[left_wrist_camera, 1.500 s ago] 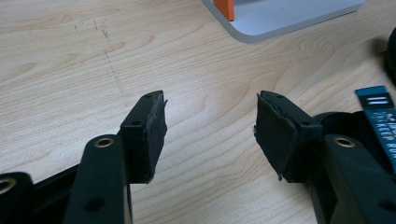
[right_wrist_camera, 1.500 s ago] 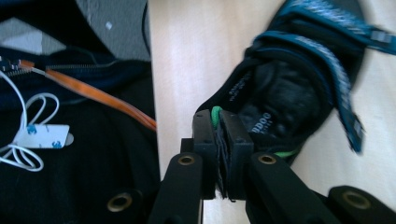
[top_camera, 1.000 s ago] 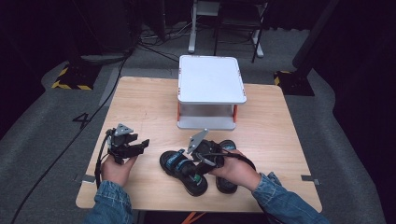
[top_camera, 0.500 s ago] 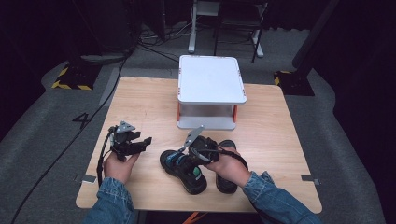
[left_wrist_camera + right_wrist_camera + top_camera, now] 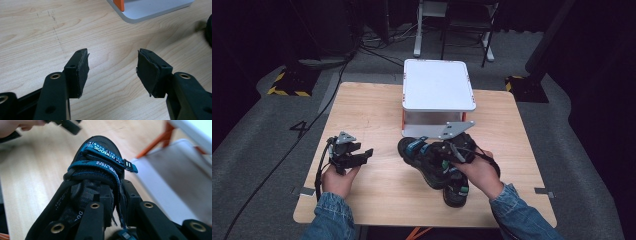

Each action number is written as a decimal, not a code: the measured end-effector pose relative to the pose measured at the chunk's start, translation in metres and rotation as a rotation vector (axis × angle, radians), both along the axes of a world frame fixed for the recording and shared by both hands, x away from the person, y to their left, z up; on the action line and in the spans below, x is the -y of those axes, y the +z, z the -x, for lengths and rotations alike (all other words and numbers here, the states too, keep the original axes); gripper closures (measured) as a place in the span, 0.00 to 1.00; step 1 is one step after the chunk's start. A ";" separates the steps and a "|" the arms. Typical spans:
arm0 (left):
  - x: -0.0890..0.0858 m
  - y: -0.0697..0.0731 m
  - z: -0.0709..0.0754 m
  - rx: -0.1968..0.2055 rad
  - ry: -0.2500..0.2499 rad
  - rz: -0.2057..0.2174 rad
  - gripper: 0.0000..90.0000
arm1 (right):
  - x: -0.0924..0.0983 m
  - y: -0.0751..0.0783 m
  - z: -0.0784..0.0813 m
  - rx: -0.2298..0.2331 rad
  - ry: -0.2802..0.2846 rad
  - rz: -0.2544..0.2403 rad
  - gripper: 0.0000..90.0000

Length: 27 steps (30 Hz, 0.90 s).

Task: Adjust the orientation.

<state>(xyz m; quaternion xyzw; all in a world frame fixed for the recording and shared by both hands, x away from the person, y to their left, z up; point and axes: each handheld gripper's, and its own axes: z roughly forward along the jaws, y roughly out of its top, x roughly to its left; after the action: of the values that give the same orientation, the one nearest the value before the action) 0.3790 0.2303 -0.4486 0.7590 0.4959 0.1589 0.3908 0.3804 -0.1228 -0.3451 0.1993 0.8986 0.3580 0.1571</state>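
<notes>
Two black sandals with teal straps lie at the table's front middle. My right gripper (image 5: 441,150) (image 5: 117,192) has just been closing and is now shut on a strap of the left sandal (image 5: 419,154) (image 5: 97,167), which is tilted up off the wood. The second sandal (image 5: 455,189) rests flat under the right hand. At the table's left my left gripper (image 5: 362,155) (image 5: 112,67) is open just above bare wood, nothing between its pads (image 5: 82,71). It also shows blurred in the right gripper view (image 5: 67,126).
A white two-level stand (image 5: 438,85) (image 5: 172,182) with orange posts sits at the back middle of the wooden table (image 5: 372,107); its base plate (image 5: 150,10) is close ahead. Dark floor and cables surround the table.
My right gripper has closed on the sandal's strap and moved up and toward the stand, tipping that sandal off the table. The left gripper has stayed put.
</notes>
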 end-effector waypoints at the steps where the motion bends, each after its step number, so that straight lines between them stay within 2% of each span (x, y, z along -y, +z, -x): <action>1: -0.001 0.000 0.000 -0.002 -0.002 -0.001 0.48 | 0.009 0.003 0.001 0.013 -0.021 -0.008 0.90; 5: -0.002 -0.001 0.001 -0.010 0.008 0.002 0.48 | 0.036 0.009 0.004 0.025 -0.093 -0.044 0.90; 10: -0.002 -0.001 0.003 -0.008 0.005 -0.007 0.47 | 0.074 0.009 0.004 -0.002 -0.171 -0.128 0.90; 13: -0.003 0.000 0.003 -0.003 0.006 -0.003 0.47 | 0.092 0.010 0.002 0.007 -0.228 -0.117 0.90; 16: -0.003 -0.001 0.002 -0.009 0.006 0.004 0.47 | 0.111 0.011 0.000 0.038 -0.312 -0.076 0.90; 18: -0.002 -0.001 0.002 -0.010 0.003 0.002 0.47 | 0.125 0.008 -0.001 0.040 -0.371 -0.048 0.90; 19: -0.002 -0.001 0.002 -0.010 0.003 0.002 0.47 | 0.125 0.008 -0.001 0.040 -0.371 -0.048 0.90; 22: -0.002 -0.001 0.001 -0.011 0.005 0.008 0.47 | 0.142 -0.002 -0.004 0.016 -0.432 -0.018 0.90; 23: -0.002 -0.001 0.000 -0.009 0.002 0.003 0.47 | 0.149 -0.011 -0.006 -0.001 -0.461 0.009 0.90; 27: 0.000 -0.001 0.000 -0.008 -0.001 -0.001 0.47 | 0.158 -0.030 -0.010 -0.035 -0.500 0.067 0.90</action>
<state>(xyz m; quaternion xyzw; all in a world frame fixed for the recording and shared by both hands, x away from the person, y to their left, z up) 0.3785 0.2304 -0.4496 0.7601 0.4970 0.1559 0.3884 0.3905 -0.2805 -0.3751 0.4164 0.8352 0.2744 0.2317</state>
